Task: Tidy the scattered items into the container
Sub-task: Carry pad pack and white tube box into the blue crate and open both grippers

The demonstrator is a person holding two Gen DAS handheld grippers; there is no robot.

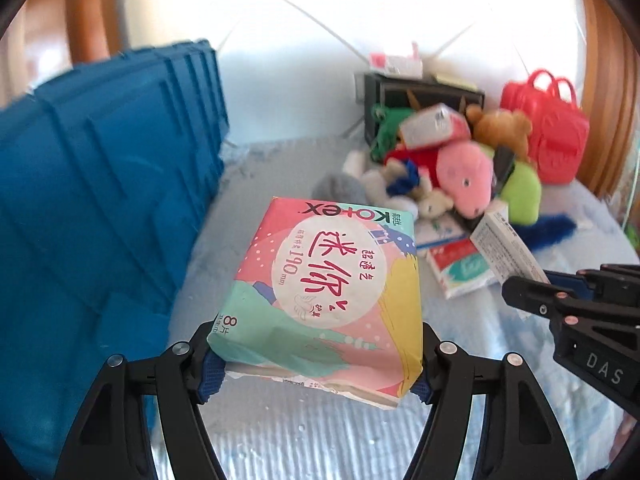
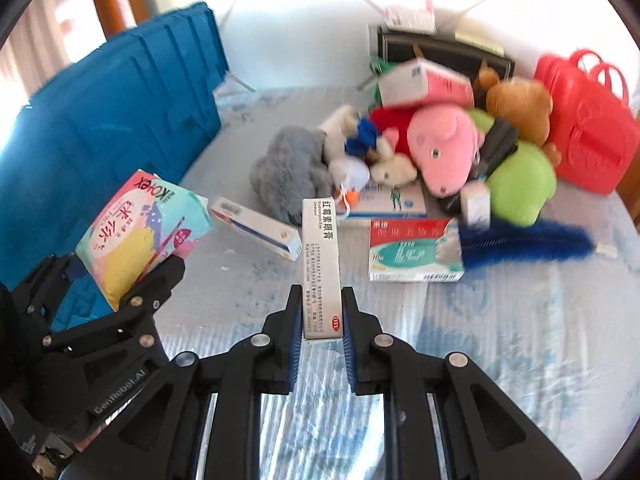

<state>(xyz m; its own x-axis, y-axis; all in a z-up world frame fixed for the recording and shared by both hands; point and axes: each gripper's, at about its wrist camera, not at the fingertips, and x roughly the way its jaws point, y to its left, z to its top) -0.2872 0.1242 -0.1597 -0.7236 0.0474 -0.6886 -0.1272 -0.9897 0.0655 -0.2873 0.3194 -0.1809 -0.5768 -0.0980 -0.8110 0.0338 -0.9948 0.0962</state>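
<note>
My left gripper (image 1: 316, 356) is shut on a pink and green Kotex pack (image 1: 332, 288) and holds it above the bed, beside the blue container (image 1: 100, 208) on the left. The pack also shows in the right wrist view (image 2: 140, 232), next to the blue container (image 2: 120, 108). My right gripper (image 2: 320, 320) is shut on a slim white ointment box (image 2: 320, 264), held upright above the bed. That box also shows in the left wrist view (image 1: 506, 250).
A pile of plush toys with a pink pig (image 2: 444, 148), a brown bear (image 2: 520, 108) and a grey plush (image 2: 288, 168) lies ahead. Medicine boxes (image 2: 416, 250), a blue feather duster (image 2: 528, 244), a red bag (image 2: 588, 124) and a dark box (image 2: 444, 50) lie around it.
</note>
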